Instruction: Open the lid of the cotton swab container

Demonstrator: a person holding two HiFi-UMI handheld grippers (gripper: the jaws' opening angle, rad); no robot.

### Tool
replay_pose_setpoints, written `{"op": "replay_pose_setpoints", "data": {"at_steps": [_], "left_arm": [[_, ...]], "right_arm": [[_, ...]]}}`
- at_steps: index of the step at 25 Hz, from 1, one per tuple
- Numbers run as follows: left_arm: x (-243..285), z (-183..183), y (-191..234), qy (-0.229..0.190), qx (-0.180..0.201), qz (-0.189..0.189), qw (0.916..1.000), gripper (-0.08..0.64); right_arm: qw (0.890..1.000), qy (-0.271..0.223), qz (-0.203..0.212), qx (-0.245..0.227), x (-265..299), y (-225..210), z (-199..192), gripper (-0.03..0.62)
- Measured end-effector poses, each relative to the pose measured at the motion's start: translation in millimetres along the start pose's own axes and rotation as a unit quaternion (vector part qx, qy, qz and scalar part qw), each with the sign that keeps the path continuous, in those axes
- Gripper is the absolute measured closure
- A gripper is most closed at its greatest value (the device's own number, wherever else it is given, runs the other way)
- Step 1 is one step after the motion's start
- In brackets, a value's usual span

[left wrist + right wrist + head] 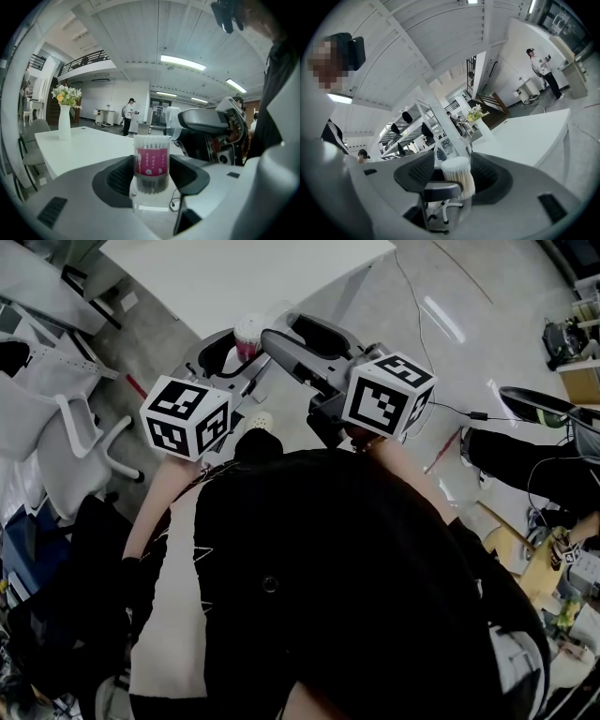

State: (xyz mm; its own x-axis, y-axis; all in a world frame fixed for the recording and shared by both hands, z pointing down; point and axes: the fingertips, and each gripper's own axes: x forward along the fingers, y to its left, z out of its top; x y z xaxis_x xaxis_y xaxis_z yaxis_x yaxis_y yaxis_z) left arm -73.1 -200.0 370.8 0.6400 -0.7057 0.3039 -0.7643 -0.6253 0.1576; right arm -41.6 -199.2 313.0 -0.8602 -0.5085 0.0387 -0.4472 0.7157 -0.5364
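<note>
Left gripper (151, 174) clamps the cotton swab container (151, 161) mid-body. It is probably light, slick plastic. Right gripper (453, 174) pinches the thin lid (172, 123) beside the container.

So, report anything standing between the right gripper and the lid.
Nothing visible does. The right gripper is shut on the clear lid, held just beside the cotton swab container, which the left gripper grips.

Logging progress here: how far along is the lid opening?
Done: the clear lid looks lifted off, held in the right gripper. In hand: the left gripper grips the cotton swab container, swab tips bare. Left: nothing of the opening itself that shows.
</note>
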Motion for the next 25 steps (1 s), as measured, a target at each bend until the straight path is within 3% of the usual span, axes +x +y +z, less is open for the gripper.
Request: {"op": "replay_pose_setpoints", "data": {"at_steps": [10,25], "left_arm": [[-4,3,13,-0.008,-0.026,0.001,0.9996,0.311],[-7,12,18,-0.014,-0.028,0.008,0.9995,0.313]], "right_arm": [[0.999,0.013,0.009,-0.031,4,3,-2,0.351],[0.999,0.015,0.012,-0.036,4,6,1,0.348]]}}
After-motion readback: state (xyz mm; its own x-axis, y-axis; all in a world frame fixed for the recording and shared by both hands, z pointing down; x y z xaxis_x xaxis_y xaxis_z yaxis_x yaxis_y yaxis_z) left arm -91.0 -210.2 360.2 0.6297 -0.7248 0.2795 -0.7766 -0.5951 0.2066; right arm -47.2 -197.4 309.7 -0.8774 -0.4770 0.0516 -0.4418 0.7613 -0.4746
